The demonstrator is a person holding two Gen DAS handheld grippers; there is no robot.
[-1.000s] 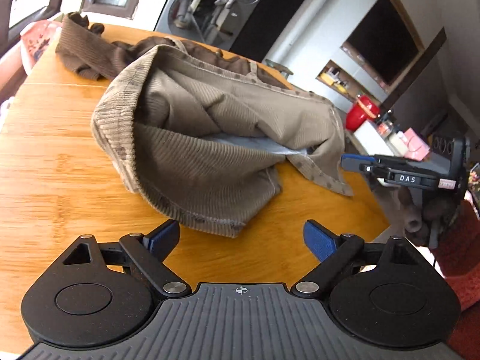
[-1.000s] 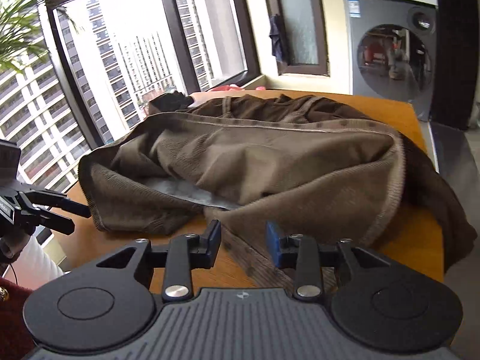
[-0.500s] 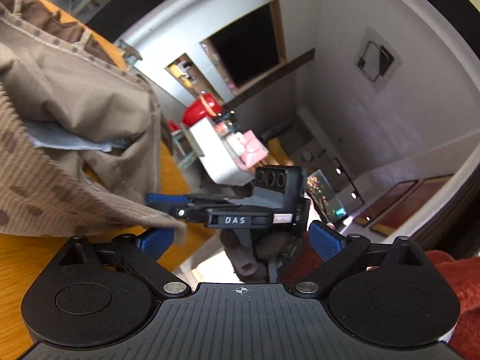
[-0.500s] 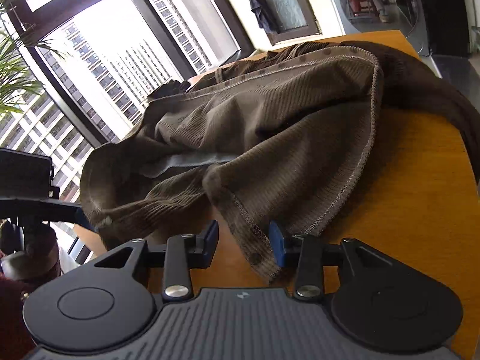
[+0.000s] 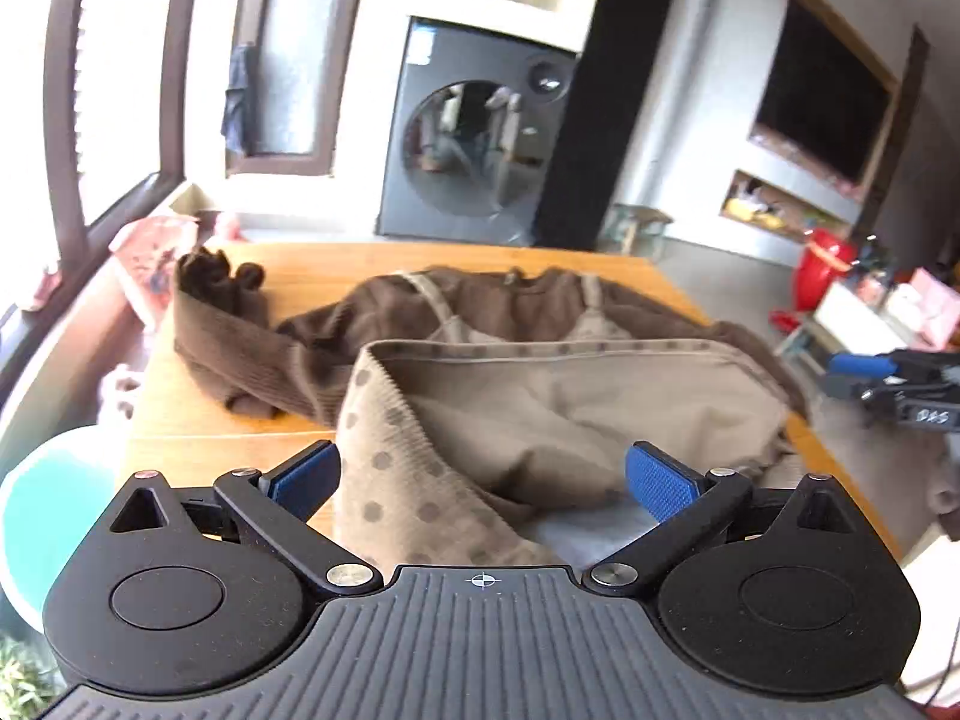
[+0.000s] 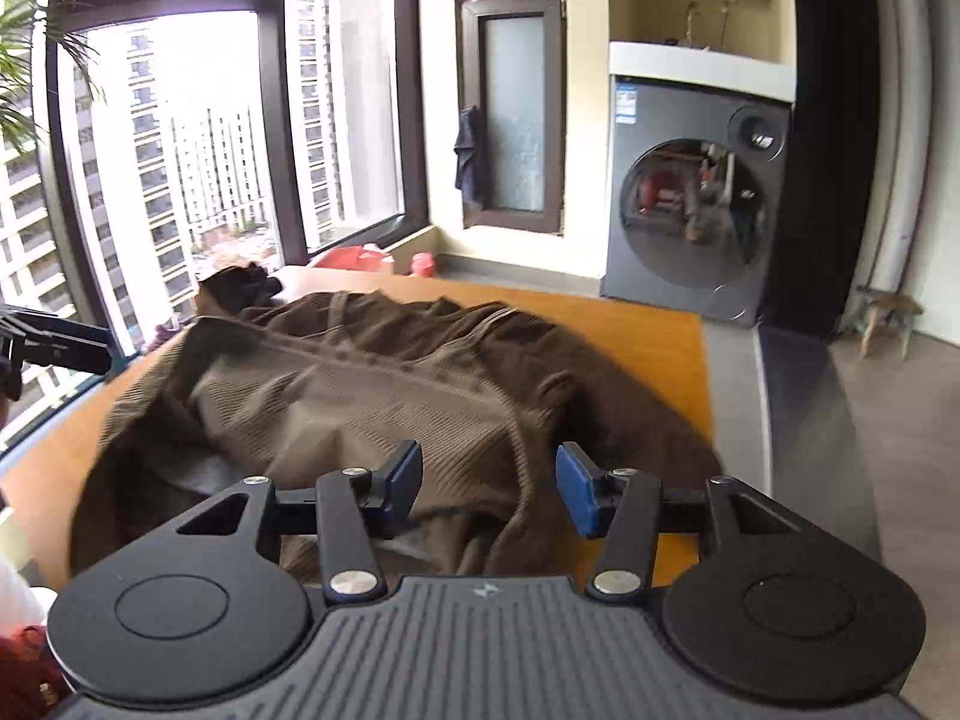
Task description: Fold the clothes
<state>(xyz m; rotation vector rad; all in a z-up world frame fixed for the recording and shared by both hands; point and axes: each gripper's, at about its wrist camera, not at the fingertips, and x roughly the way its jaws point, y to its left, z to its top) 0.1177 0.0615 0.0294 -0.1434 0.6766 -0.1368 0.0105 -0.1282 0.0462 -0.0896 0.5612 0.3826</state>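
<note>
A brown ribbed garment (image 5: pixel 540 396) with a dotted hem lies crumpled on the wooden table (image 5: pixel 372 264); it also shows in the right wrist view (image 6: pixel 360 396). One sleeve (image 5: pixel 222 324) stretches to the far left. My left gripper (image 5: pixel 480 480) is open, its jaws wide apart just above the garment's near hem, holding nothing. My right gripper (image 6: pixel 486 486) is open over the garment's right edge, with cloth between and below the jaws but not pinched. The right gripper also shows at the right edge of the left wrist view (image 5: pixel 888 378), and the left gripper at the left edge of the right wrist view (image 6: pixel 54 342).
A washing machine (image 5: pixel 474 156) stands beyond the table's far end. Large windows (image 6: pixel 180 150) run along the left. A teal bowl-like object (image 5: pixel 54 504) sits low left of the table. A red item (image 5: pixel 822 264) and clutter are on the right.
Both grippers swung back to face along the table over the garment. The left view turned from the room side to the garment. The right gripper's jaws opened wider.
</note>
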